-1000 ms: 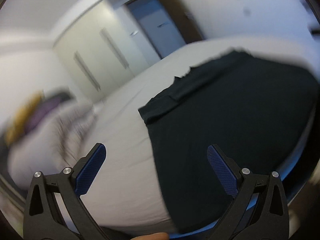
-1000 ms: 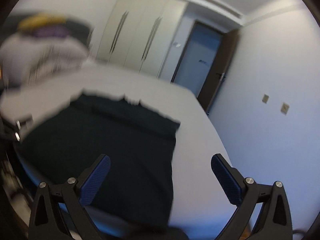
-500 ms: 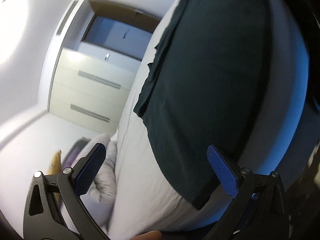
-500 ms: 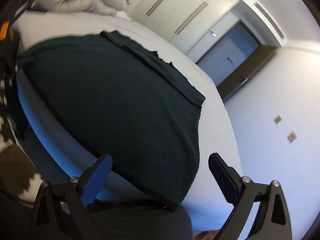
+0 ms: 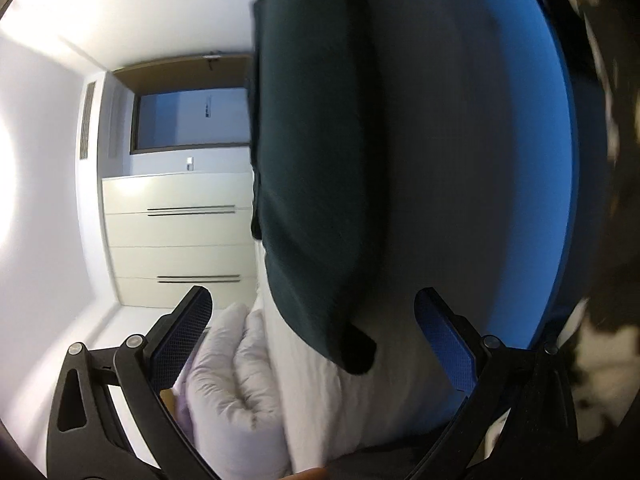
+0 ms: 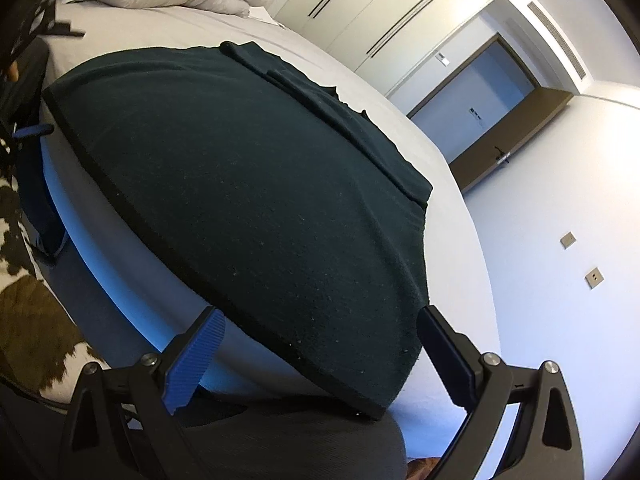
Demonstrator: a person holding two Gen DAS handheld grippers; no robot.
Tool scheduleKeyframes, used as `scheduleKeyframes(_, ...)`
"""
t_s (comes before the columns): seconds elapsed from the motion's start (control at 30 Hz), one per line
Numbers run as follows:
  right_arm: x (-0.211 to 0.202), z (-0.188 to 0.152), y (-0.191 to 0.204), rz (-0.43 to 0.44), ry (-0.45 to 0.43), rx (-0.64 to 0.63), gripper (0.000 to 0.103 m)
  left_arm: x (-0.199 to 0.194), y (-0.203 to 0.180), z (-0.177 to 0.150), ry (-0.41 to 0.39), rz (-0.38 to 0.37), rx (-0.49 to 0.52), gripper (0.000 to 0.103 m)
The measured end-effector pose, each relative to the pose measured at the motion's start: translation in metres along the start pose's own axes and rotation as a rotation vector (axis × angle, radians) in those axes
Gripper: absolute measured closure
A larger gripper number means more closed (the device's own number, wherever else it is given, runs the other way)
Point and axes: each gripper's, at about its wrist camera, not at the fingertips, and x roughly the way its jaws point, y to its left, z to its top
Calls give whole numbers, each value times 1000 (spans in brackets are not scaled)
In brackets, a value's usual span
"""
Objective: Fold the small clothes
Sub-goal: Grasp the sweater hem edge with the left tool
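Right wrist: dark garment [image 6: 248,184] flat on white bed [image 6: 452,216]; bedroom, apparently.

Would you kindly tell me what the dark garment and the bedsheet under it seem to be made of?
Dark garment: looks like matte knit cotton, going by its fine fuzzy pilling and light lint specks. Bedsheet: probably smooth woven cotton, pale and flat with faint creases.

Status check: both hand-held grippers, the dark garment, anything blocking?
Left hand-held gripper open, empty. Right hand-held gripper open, straddling near corner of dark garment. Garment flat on bed, unfolded. Nothing in the way.
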Motion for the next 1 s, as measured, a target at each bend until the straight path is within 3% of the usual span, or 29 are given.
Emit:
scheduleKeyframes(0.07, -1, 1, 1, 5, -2, 8, 5, 3, -3, -1, 10, 32, 13, 0)
scheduleKeyframes(0.2, -1, 1, 1, 1, -7, 6, 7, 1, 12, 2, -10, 37, -59, 0)
scheduleKeyframes(0.27, 0, 0, -1, 0, -3, 12, 8, 5, 24, 5, -31, 75, -93, 4)
scheduleKeyframes(0.33, 0, 0, -3, -5, -2, 12, 8, 8, 36, 7, -36, 66, -143, 23)
scheduleKeyframes(0.47, -3, 0, -3, -14, -9, 3, 8, 6, 58, 10, -56, 67, -223, 42)
scheduleKeyframes(0.5, -3, -1, -3, -15, -10, 2, 8, 6, 62, 10, -60, 56, -244, 52)
scheduleKeyframes(0.53, -3, -1, -3, -16, -11, -1, 8, 6, 69, 8, -64, 38, -265, 66)
scheduleKeyframes(0.6, -3, -3, -3, -24, -9, -21, 10, 7, 78, 3, -71, -44, -328, 75)
scheduleKeyframes(0.7, -3, -8, -3, -47, 4, -62, 15, 12, 87, 1, -81, -94, -365, 95)
scheduleKeyframes(0.8, -3, -14, -6, -58, 21, -92, 22, 18, 109, 2, -74, -147, -466, 98)
scheduleKeyframes(1.0, 1, -21, 2, -79, 23, -163, 23, 27, 167, 7, -53, -211, -670, 99)
